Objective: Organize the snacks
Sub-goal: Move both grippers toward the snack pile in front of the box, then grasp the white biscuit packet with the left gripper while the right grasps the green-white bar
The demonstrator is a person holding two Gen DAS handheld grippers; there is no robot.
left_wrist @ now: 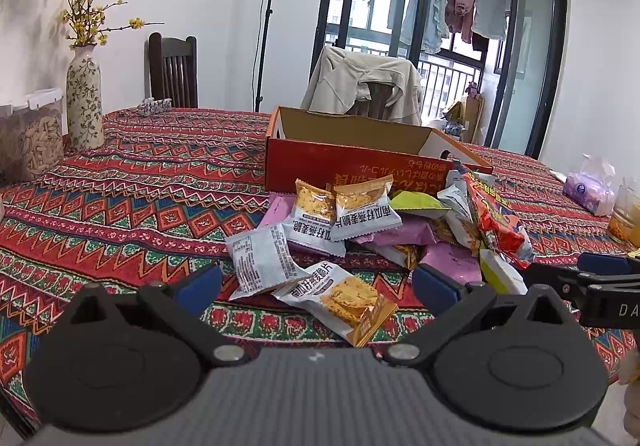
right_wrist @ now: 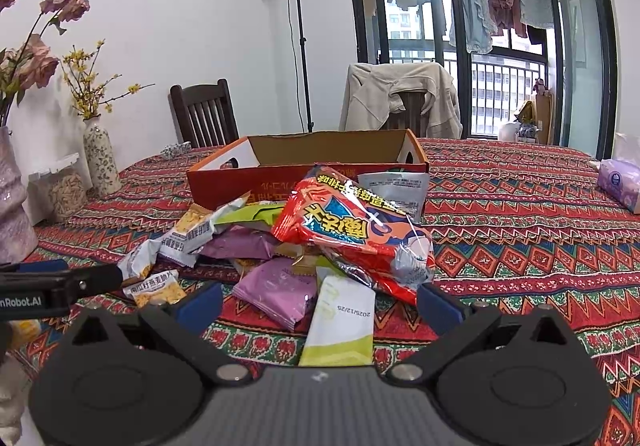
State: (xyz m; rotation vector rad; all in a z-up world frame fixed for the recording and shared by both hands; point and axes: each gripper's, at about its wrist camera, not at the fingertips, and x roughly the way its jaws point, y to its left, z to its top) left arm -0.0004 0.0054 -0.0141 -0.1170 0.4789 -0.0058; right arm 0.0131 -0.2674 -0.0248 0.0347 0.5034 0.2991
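A heap of snack packets lies on the patterned tablecloth in front of an open orange cardboard box [left_wrist: 344,162] [right_wrist: 240,182]. White-and-orange cracker packets [left_wrist: 340,298] lie nearest my left gripper [left_wrist: 316,286], which stands open with one packet between its blue fingertips, untouched. A big red crisp bag [right_wrist: 348,230] tops the heap in the right wrist view, with purple packets [right_wrist: 276,286] and a white-and-green sachet [right_wrist: 340,326] below it. My right gripper [right_wrist: 320,302] is open over that sachet. Each gripper shows at the other view's edge.
A floral vase [left_wrist: 84,98], a clear jar of seeds [left_wrist: 36,142] and a large pink vase [right_wrist: 12,206] stand at the left. A purple tissue pack [right_wrist: 620,182] and a glass [left_wrist: 624,218] sit at the right. Chairs stand behind the table.
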